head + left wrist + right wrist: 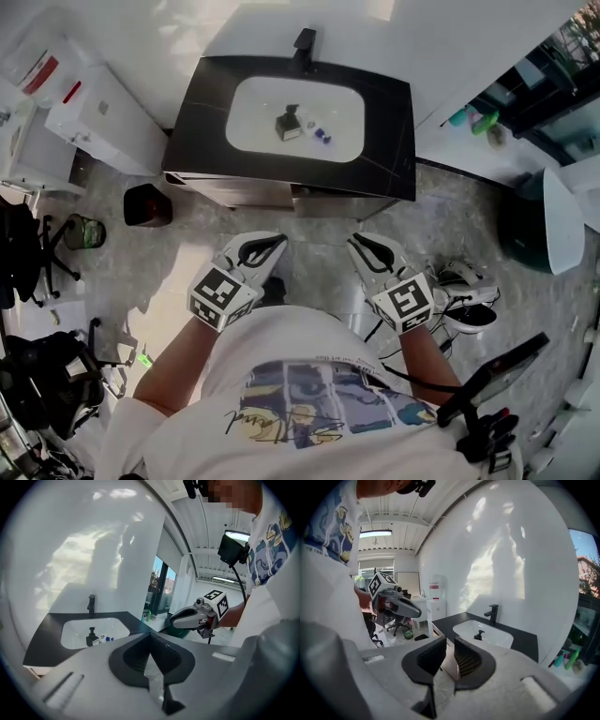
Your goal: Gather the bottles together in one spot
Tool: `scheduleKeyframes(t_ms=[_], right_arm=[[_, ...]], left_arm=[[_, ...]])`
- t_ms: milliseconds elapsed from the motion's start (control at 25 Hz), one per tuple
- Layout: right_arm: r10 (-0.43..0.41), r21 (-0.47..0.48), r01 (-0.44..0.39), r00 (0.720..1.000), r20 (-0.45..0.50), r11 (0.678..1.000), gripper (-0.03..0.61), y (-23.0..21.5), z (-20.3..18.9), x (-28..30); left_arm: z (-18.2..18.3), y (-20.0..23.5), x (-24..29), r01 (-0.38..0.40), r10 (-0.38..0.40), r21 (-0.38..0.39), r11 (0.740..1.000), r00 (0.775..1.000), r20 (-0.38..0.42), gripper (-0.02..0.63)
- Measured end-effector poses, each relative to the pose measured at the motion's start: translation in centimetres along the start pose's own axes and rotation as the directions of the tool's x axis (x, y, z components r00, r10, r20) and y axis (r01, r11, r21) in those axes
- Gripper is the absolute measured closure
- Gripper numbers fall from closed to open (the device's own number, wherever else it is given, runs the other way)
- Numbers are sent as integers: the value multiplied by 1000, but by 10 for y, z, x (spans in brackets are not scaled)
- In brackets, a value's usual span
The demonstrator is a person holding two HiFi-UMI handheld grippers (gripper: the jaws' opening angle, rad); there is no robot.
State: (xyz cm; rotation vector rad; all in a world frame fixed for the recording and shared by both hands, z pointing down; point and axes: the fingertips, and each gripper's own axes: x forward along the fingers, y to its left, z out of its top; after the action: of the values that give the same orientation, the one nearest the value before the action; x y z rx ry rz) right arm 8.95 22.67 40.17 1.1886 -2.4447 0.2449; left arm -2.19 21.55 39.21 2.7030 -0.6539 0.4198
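Note:
A white basin (pixel 253 98) is set in a black vanity top (pixel 389 131). A dark pump bottle (pixel 288 124) stands in the basin, with small blue-capped bottles (pixel 320 135) just right of it. The pump bottle (pixel 92 638) also shows in the left gripper view, and in the right gripper view the pump bottle (pixel 478 635) is small and far off. My left gripper (pixel 267 246) (pixel 150 637) is shut and empty. My right gripper (pixel 366 246) (pixel 450 641) stands open by a narrow gap with nothing in it. Both hang near my torso, well short of the vanity.
A black faucet (pixel 304 42) stands behind the basin. Green and teal bottles (pixel 473 120) sit on a white ledge to the right. A red bin (pixel 146 204) stands left of the vanity, a white cabinet (pixel 103 117) further left, and shoes (pixel 469 300) lie on the floor at right.

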Motion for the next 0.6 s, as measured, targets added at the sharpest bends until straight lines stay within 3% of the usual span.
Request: scheduleKeyframes(t_ms=[320,600], right_arm=[[-12,-29,11,999,-32,1000,499,-24,34,105],[17,-10,-18,997,-77,1000,466,-60,34,181]], left_arm=[[18,71,-29,11,-11,14,1000,1000,-1,604],[38,108,-33,-51,56,-83,995,996,67,592]])
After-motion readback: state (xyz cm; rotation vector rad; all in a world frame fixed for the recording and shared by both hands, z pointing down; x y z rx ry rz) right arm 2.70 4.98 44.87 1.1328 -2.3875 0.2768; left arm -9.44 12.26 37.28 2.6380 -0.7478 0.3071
